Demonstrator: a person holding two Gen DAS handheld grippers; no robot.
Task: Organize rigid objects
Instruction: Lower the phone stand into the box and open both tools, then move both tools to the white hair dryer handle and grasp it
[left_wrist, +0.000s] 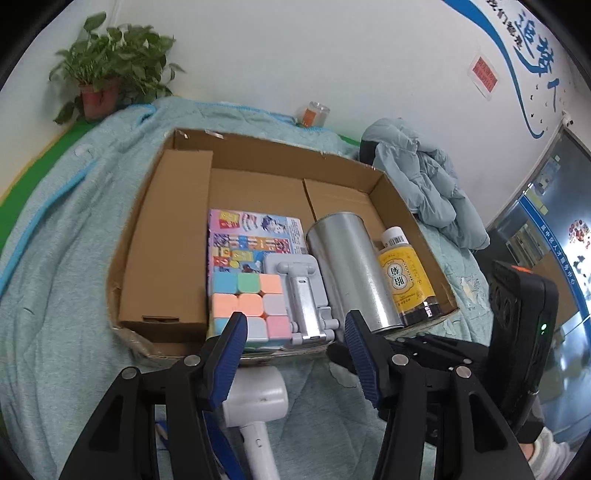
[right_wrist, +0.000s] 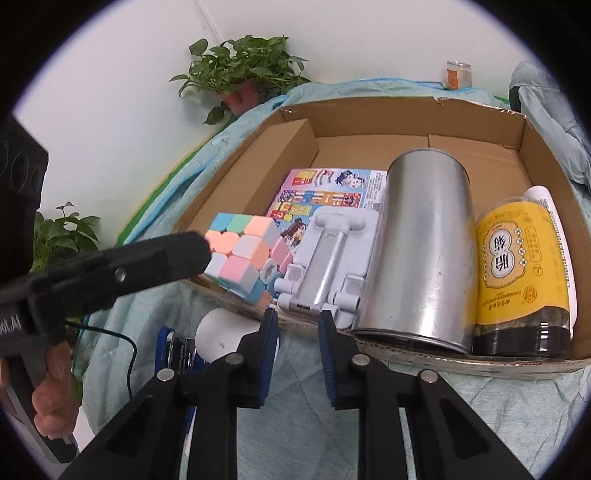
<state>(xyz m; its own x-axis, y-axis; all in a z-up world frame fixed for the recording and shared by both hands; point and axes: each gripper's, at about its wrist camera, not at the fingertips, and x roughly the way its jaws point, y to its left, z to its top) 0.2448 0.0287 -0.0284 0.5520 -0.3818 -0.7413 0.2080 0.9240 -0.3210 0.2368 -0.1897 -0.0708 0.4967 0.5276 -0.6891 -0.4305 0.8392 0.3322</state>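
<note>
An open cardboard box (left_wrist: 166, 229) (right_wrist: 546, 155) lies on a teal blanket. In it sit a pastel puzzle cube (left_wrist: 247, 306) (right_wrist: 240, 254), a colourful printed pack (left_wrist: 255, 236) (right_wrist: 332, 192), a grey phone stand (left_wrist: 303, 295) (right_wrist: 332, 258), a metal can (left_wrist: 351, 266) (right_wrist: 424, 240) and a yellow-labelled bottle (left_wrist: 406, 280) (right_wrist: 524, 266). My left gripper (left_wrist: 295, 328) is open and empty at the box's near edge, one fingertip (right_wrist: 192, 243) right beside the cube. My right gripper (right_wrist: 298, 325) hovers before the stand, jaws close together with nothing between. A white handheld object (left_wrist: 258, 398) (right_wrist: 218, 332) lies beneath.
A potted plant (left_wrist: 99, 74) (right_wrist: 240, 70) and an orange-labelled jar (left_wrist: 314, 112) (right_wrist: 458, 75) stand by the back wall. A bundled pale blue jacket (left_wrist: 424, 177) lies right of the box. A blue item (right_wrist: 173, 339) rests on the blanket (left_wrist: 55, 295).
</note>
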